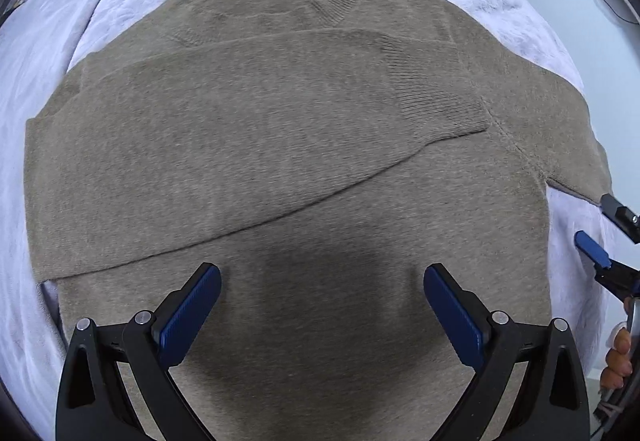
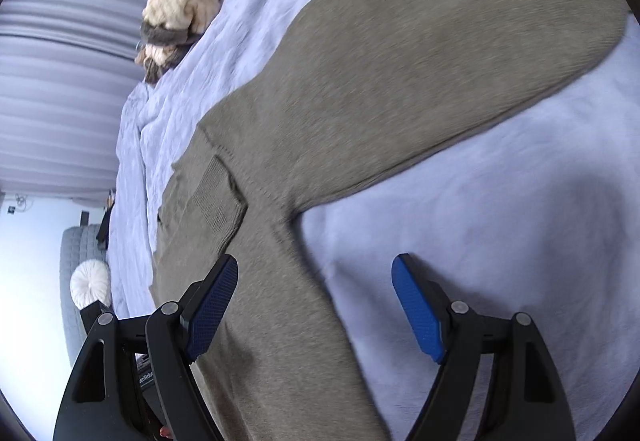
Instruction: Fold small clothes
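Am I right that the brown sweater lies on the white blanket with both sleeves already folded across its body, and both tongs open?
Not quite: only one sleeve is folded across the brown sweater. The right wrist view shows the other sleeve stretched out on the white blanket. Both left tongs and right tongs are open.

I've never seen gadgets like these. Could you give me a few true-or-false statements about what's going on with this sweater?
1. The sweater is bright red. False: it is brownish grey.
2. One sleeve is folded across the body. True.
3. The left gripper is clamped on cloth. False: its jaws are open, holding nothing.
4. The other sleeve lies stretched out on the pale bedcover. True.
5. The right gripper is open. True.
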### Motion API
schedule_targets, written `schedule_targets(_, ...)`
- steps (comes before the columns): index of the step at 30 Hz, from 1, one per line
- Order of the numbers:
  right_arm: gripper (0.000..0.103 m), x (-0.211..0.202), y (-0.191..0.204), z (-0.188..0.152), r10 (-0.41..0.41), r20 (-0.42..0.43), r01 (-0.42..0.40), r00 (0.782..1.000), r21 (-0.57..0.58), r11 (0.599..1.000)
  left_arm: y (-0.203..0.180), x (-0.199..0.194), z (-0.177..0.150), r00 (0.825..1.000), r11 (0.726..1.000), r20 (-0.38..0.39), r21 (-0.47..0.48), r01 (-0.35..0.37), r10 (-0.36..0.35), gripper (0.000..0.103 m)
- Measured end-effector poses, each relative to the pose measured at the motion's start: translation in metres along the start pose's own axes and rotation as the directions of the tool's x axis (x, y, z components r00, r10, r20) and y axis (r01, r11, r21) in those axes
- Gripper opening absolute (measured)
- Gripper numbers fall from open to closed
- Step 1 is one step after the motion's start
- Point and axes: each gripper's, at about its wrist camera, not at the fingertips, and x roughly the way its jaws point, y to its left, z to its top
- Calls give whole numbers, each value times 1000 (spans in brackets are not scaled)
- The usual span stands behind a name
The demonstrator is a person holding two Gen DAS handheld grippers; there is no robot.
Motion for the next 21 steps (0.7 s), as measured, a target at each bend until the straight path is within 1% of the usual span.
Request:
schedule_targets(2, 82, -12, -12, 9, 2, 34, -3, 999, 31, 1000, -11, 2, 3, 1000, 1000, -16, 10, 3, -3, 101)
schedule_targets(5, 82, -31, -35, 24, 0, 93, -8, 996, 85, 996, -29, 4, 9, 1000, 1000, -11, 18, -4, 4, 101)
schedule_targets(6, 82, -39, -46, 31, -4, 122, -10, 993, 114, 993, -39, 4, 12, 1000, 1000, -14, 20, 10, -10, 101)
schedule_targets(9, 82, -58, -73, 43, -15, 186, -21, 983, 189, 982, -44, 19, 29, 996, 997, -44, 13, 76, -75, 101)
schedule_targets(10, 82, -64, -84, 47, -20, 206, -27, 978, 223, 974, -49, 22, 31, 995, 996, -49, 11, 83, -82, 101)
schedule_targets(15, 82, -80, -129, 62, -14, 289, -92, 957, 349, 933, -81, 23, 45, 997, 997, 0, 5, 74, -74, 101)
schedule_targets(20, 82, -77, -158, 81, 32, 341, -182, 939, 416, 891, -116, 20, 58, 995, 997, 64, 23, 72, -74, 101)
schedule_targets(21, 82, -76, -162, 86, 48, 358, -210, 932, 429, 879, -128, 21, 62, 995, 997, 73, 26, 72, -73, 101)
